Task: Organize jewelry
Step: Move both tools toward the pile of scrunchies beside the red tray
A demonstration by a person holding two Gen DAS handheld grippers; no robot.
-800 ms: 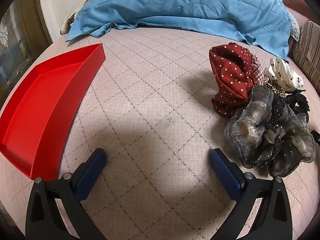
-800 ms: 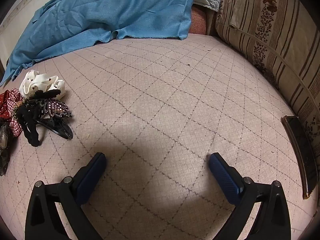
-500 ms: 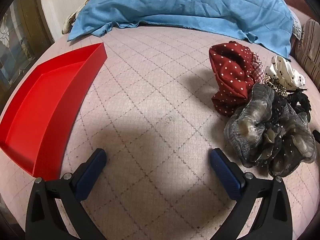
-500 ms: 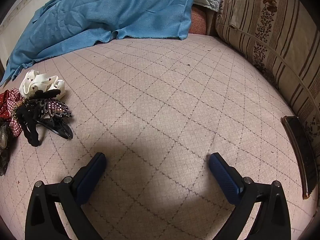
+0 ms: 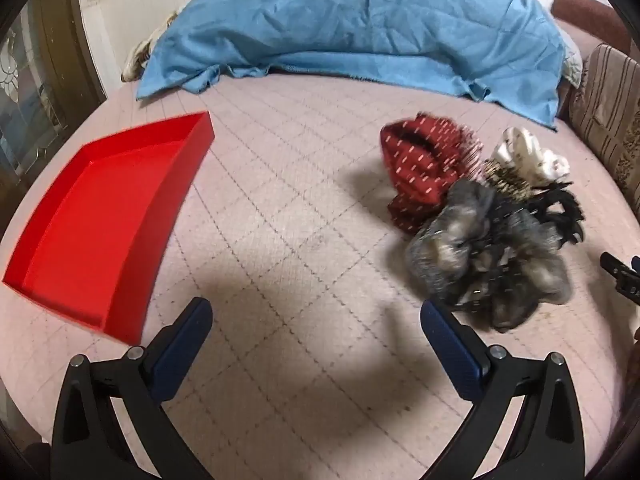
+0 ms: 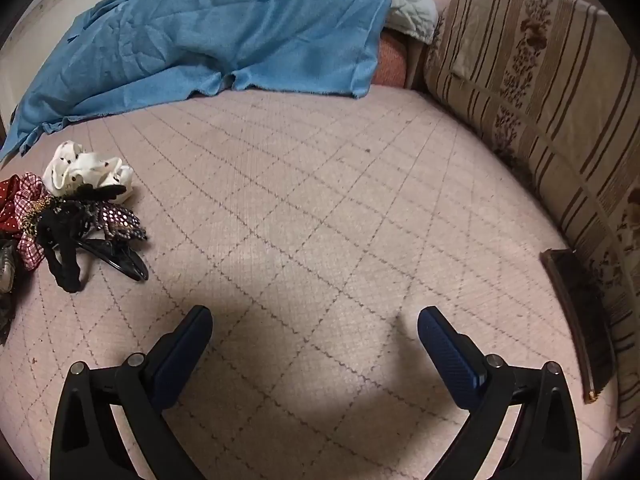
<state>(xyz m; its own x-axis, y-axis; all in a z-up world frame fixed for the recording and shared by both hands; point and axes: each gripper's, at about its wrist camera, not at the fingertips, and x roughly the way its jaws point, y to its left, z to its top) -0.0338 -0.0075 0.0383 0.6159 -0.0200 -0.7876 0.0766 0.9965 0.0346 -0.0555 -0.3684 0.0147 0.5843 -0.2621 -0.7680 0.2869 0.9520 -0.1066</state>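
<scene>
Your left claw (image 5: 314,316) is spread wide with nothing between its blue pads (image 5: 182,344), tilted down over bare bed (image 5: 280,184) surface, a pink quilted cover with a diamond stitch pattern. Your right claw (image 6: 314,326) is spread just as wide, also empty, tilted down over another bare stretch of the same cover.

From the left claw outward: just beyond its right pad lies the pile of hair accessories (image 5: 480,216), blurred in this view. Nearest you is a grey gauzy scrunchie (image 5: 460,252), behind it a dark red dotted scrunchie (image 5: 420,164), and toward the right edge of the bed a white spotted scrunchie (image 5: 528,156) and a black claw clip (image 5: 564,212). They touch and overlap one another. To the left of the left claw, well apart from the pile, the red tray (image 5: 100,216) sits near the left edge of the bed, with nothing inside it.

In the right wrist view the same pile sits far off to the left of your right claw. The white scrunchie, a sequined piece (image 6: 120,218) and a black hair clip (image 6: 116,260) show on its near side.

Along the far edge of the bed lies a rumpled blue blanket (image 5: 360,24). At the right edge stands a striped floral cushion (image 6: 540,92), with a dark flat object (image 6: 576,320) lying against its base; you cannot tell what that is.
</scene>
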